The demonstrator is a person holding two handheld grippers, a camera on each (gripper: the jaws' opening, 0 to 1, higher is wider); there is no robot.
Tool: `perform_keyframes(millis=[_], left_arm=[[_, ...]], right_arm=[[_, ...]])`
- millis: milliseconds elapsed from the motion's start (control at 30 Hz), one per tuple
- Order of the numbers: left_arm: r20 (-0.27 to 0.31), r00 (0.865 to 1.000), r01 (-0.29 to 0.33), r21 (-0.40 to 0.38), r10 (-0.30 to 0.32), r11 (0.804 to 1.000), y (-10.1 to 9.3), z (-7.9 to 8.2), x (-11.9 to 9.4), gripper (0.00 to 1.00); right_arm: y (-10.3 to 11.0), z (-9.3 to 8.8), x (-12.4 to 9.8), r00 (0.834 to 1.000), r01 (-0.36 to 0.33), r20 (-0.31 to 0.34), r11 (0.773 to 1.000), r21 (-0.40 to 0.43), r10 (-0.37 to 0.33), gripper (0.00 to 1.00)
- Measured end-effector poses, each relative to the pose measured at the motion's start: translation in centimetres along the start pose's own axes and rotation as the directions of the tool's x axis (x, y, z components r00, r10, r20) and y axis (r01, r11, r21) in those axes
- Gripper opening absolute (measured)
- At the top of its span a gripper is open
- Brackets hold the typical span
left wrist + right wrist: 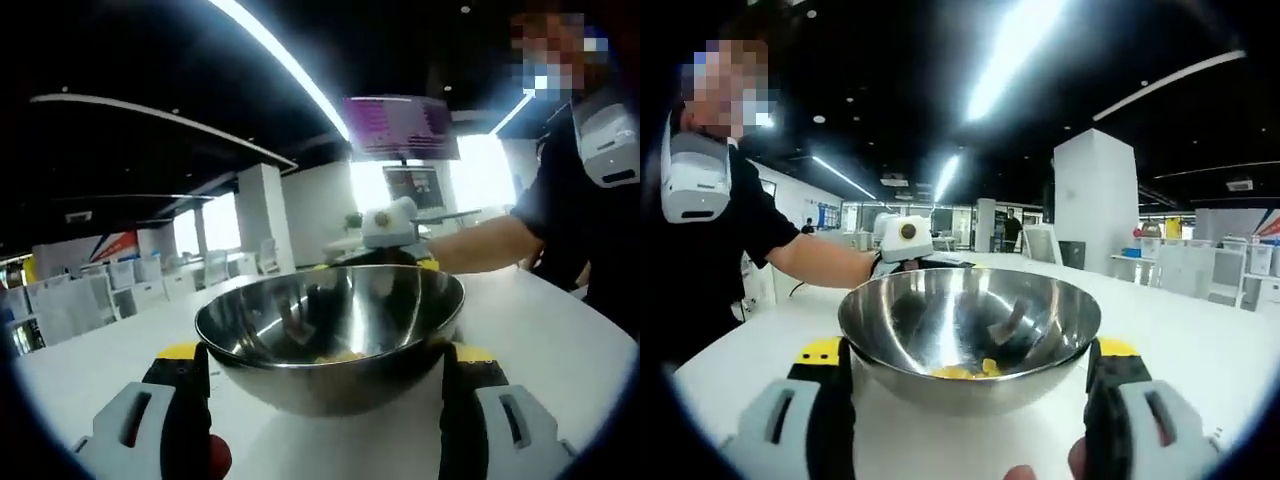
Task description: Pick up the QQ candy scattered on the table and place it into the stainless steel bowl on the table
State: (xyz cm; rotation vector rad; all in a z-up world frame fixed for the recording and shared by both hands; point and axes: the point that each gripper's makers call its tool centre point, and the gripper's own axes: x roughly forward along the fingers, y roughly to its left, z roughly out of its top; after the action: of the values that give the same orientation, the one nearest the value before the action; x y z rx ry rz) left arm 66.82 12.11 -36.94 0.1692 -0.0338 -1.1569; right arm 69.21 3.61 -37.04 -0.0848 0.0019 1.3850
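Holding yellow QQ candy (pixel 965 371), steel bowl (pixel 970 335) on table (pixel 1200 340); both grippers' fingers wide apart, empty.

Silver stainless steel bowl (pixel 970 335) holding yellow QQ candy (pixel 965 371); white table (pixel 1200 335); grippers' jaws black, tipped yellow, grey-white bodies.

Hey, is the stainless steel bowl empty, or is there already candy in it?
Not empty. The stainless steel bowl sits upright on the white table, and a small pile of yellow candy lies at its bottom.
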Motion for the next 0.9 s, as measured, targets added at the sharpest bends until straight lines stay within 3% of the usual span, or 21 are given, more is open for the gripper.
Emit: perform_keyframes(millis=[167, 467, 667, 900], left_arm=[[-0.022, 1.000, -0.001, -0.017, 0.001, 1.000, 1.9, -2.1, 0.8, 0.96], [-0.037, 0.999, 0.006, -0.032, -0.007, 0.999, 2.1, -3.5, 1.4, 0.96], [-0.026, 1.000, 0.006, -0.052, -0.007, 0.999, 1.9, -3.5, 1.1, 0.96], [-0.037, 0.999, 0.000, -0.063, -0.003, 0.998, 1.6, -3.8, 0.8, 0.96]], right_arm=[[-1.5, -1.5, 0.5, 1.000, 0.006, -0.015, 1.000, 0.012, -0.006, 0.96], [-1.9, -2.9, 0.6, 1.000, 0.010, -0.027, 0.999, 0.038, -0.009, 0.97], [-1.8, -2.9, 0.9, 1.000, 0.014, -0.024, 0.999, 0.049, -0.013, 0.97], [-1.3, -3.1, 1.1, 0.997, 0.019, -0.080, 0.999, 0.046, -0.015, 0.97]])
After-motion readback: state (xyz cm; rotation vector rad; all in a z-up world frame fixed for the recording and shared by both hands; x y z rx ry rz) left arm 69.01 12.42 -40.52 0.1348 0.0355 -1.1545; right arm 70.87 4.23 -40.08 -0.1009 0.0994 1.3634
